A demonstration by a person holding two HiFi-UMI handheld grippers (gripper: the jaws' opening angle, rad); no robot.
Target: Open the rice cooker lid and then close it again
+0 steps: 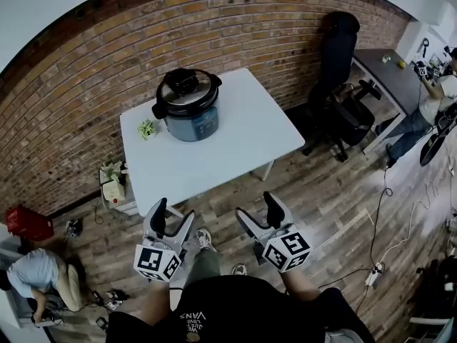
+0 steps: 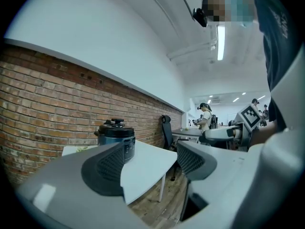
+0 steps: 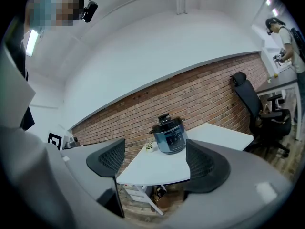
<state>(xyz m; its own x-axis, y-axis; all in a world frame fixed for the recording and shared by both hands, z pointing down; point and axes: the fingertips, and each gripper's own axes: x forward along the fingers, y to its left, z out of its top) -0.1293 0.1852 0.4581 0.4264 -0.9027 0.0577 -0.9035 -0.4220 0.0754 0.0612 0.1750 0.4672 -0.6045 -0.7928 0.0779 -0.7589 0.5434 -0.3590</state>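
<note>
A blue-grey rice cooker point(image 1: 188, 106) with a black lid and top knob stands on the far left part of the white table point(image 1: 235, 148), lid down. It also shows in the left gripper view, the cooker point(image 2: 116, 136), and in the right gripper view, the cooker point(image 3: 169, 134). My left gripper point(image 1: 171, 218) and right gripper point(image 1: 258, 210) hover short of the table's near edge, well apart from the cooker. Both stand open with nothing between their jaws, as seen along the left gripper point(image 2: 147, 163) and right gripper point(image 3: 155, 162).
A small green plant point(image 1: 146, 128) sits left of the cooker. A brick wall point(image 1: 86, 70) runs behind the table. A black office chair point(image 1: 335, 84) and a desk point(image 1: 393, 77) stand at right, with a person point(image 1: 428, 109) there. A box point(image 1: 114, 188) and a red crate point(image 1: 28, 224) lie at left.
</note>
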